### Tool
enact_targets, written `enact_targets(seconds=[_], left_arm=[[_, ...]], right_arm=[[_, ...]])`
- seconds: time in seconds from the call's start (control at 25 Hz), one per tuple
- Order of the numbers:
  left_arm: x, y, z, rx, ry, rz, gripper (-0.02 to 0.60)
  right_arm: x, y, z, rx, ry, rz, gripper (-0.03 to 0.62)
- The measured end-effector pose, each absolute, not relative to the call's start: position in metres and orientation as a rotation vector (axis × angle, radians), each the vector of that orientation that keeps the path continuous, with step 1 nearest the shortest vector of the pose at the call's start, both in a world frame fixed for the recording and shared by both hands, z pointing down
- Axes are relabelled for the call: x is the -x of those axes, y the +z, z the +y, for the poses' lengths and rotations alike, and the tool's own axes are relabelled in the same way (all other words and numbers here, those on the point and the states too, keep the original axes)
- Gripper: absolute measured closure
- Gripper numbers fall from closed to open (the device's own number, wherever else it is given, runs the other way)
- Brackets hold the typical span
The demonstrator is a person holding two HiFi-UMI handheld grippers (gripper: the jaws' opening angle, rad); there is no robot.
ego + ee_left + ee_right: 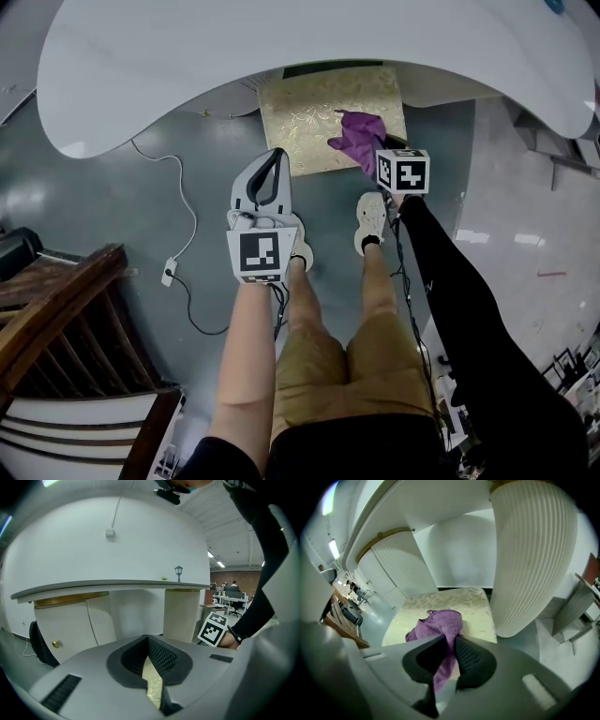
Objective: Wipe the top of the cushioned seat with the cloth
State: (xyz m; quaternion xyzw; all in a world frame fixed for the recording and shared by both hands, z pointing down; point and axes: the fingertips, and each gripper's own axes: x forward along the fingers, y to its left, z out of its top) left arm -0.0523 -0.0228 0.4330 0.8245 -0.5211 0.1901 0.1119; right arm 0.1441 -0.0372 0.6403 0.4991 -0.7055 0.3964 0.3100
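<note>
The cushioned seat (pixel 319 117) has a gold patterned top and stands half under a white table. A purple cloth (pixel 357 134) lies bunched on its near right part. My right gripper (pixel 377 155) is shut on the cloth (pixel 438 623) at that corner, and a fold hangs down between its pads (pixel 471 656). My left gripper (pixel 277 155) hovers at the seat's near left edge, jaws shut with nothing held. In the left gripper view only a sliver of the seat (pixel 153 677) shows behind the left gripper (pixel 147 640).
A white curved tabletop (pixel 281 47) overhangs the seat's far half. Its ribbed white pedestal (pixel 534 559) stands close to the seat's right. The person's shoes (pixel 371 220) are just in front. A white cable (pixel 173 253) and a wooden chair (pixel 56 319) lie to the left.
</note>
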Motion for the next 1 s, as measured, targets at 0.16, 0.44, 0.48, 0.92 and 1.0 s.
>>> enact_targets(seconds=[0.16, 0.44, 0.48, 0.92, 1.0], left_arm=[[0.021, 0.43, -0.022, -2.43, 0.558, -1.522, 0.577], [-0.019, 0.42, -0.025, -2.414, 0.518, -1.538, 0.577], [-0.024, 0.419, -0.025, -2.419, 0.512, -1.536, 0.577], [-0.036, 0.408, -0.017, -2.474, 0.477, -1.491, 0.577], [-0.024, 0.407, -0.011, -2.469, 0.473, -1.498, 0.577]], right_arm=[[-0.197, 0.639, -0.036, -1.363, 1.026, -1.819, 0.542], [-0.28, 0.633, -0.039, -1.446, 0.96, -1.718, 0.542], [-0.292, 0.63, -0.038, -1.47, 0.95, -1.692, 0.542], [-0.31, 0.601, -0.026, -1.579, 0.926, -1.731, 0.542], [-0.289, 0.596, -0.023, -1.567, 0.925, -1.778, 0.542]])
